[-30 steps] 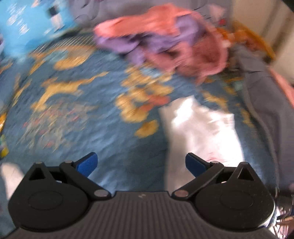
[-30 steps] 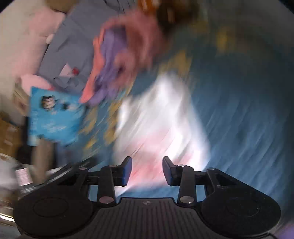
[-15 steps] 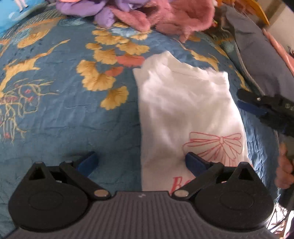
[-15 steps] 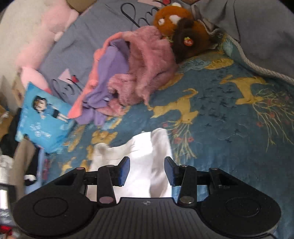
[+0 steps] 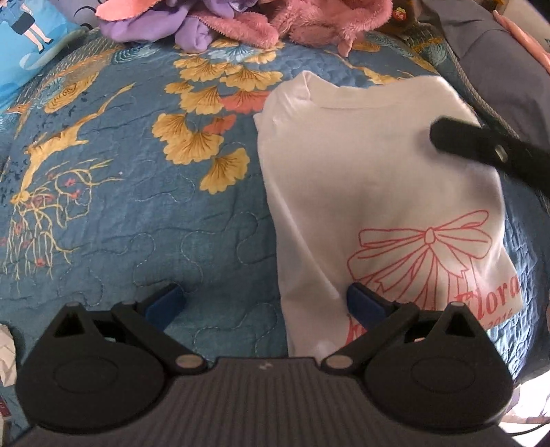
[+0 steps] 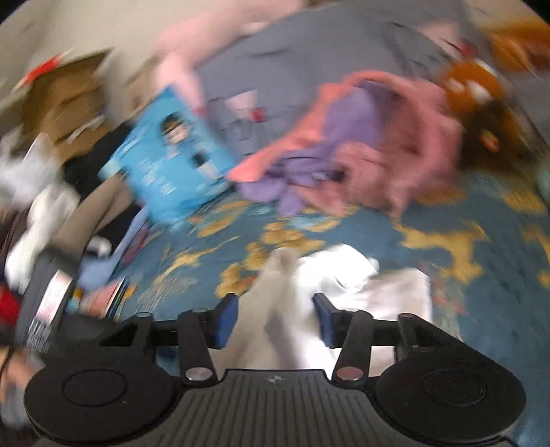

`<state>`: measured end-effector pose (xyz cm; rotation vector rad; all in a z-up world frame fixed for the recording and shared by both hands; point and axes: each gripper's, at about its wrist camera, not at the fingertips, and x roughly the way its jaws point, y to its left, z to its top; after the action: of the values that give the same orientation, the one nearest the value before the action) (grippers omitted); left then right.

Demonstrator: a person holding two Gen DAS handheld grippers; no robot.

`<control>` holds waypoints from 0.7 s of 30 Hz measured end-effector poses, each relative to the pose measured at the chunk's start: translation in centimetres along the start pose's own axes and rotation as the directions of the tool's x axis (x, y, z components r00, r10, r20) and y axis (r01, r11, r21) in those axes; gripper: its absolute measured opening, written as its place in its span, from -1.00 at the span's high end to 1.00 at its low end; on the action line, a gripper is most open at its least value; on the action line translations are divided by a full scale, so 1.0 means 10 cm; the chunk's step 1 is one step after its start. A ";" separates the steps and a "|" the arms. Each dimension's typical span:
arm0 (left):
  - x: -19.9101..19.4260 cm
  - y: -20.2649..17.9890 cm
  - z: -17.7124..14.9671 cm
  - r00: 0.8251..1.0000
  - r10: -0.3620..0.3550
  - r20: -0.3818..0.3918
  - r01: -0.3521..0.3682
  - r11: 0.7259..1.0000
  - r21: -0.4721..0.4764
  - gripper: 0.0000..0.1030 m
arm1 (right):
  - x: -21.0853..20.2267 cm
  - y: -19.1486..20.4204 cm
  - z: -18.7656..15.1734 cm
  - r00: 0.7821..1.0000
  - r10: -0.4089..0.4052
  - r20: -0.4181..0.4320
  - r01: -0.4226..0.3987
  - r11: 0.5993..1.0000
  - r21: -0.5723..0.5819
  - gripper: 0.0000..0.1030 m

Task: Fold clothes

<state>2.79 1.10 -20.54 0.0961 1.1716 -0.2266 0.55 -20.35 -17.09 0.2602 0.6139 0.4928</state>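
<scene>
Left wrist view: left gripper [image 5: 263,304] low over the bed, jaws spread wide, nothing between them. One blue pad sits over bare quilt [image 5: 137,220], the other over the near edge of the white t-shirt [image 5: 361,178]. Shirt lies folded into a narrow rectangle on the blue floral quilt, collar at the far end, pink bow print and script lettering toward the near end. Black finger of the right gripper [image 5: 481,151] comes in from the right side, over the shirt's upper right part; contact unclear. Beyond the shirt, a heap of pink and purple clothes [image 5: 240,20]; light blue pillow [image 5: 24,44] at far left, grey bedding [image 5: 498,62] at far right.

Right wrist view, heavy motion blur: right gripper [image 6: 275,318] jaws apart, white shirt fabric [image 6: 337,275] bunched between and beyond the pads, not clamped. Farther out, quilt [image 6: 447,237], clothes pile [image 6: 361,148], blue pillow [image 6: 172,154], brown plush toy [image 6: 477,96].
</scene>
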 end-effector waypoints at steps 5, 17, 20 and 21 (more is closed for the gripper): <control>-0.01 0.02 -0.01 1.000 -0.005 0.001 0.005 1.000 -0.005 -0.99 | -0.11 -0.12 0.00 0.998 -0.025 0.058 0.021 0.998 0.066 -0.01; -0.01 0.03 -0.01 1.000 -0.008 0.000 0.008 1.000 -0.002 -0.99 | 0.01 -1.20 -0.42 0.966 0.249 0.064 -0.224 0.691 0.687 0.67; -0.01 0.03 -0.01 1.000 -0.008 0.000 0.008 1.000 -0.002 -0.99 | 0.08 -1.20 -0.47 0.951 0.286 0.116 -0.279 0.638 0.717 0.10; -0.01 0.03 -0.01 1.000 -0.008 0.000 0.008 1.000 -0.001 -0.99 | 0.11 -1.17 -0.46 0.950 0.287 0.120 -0.284 0.642 0.712 -0.01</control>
<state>2.71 1.45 -20.51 0.0904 1.1720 -0.2325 2.73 -29.34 -25.63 1.1408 0.7585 0.5355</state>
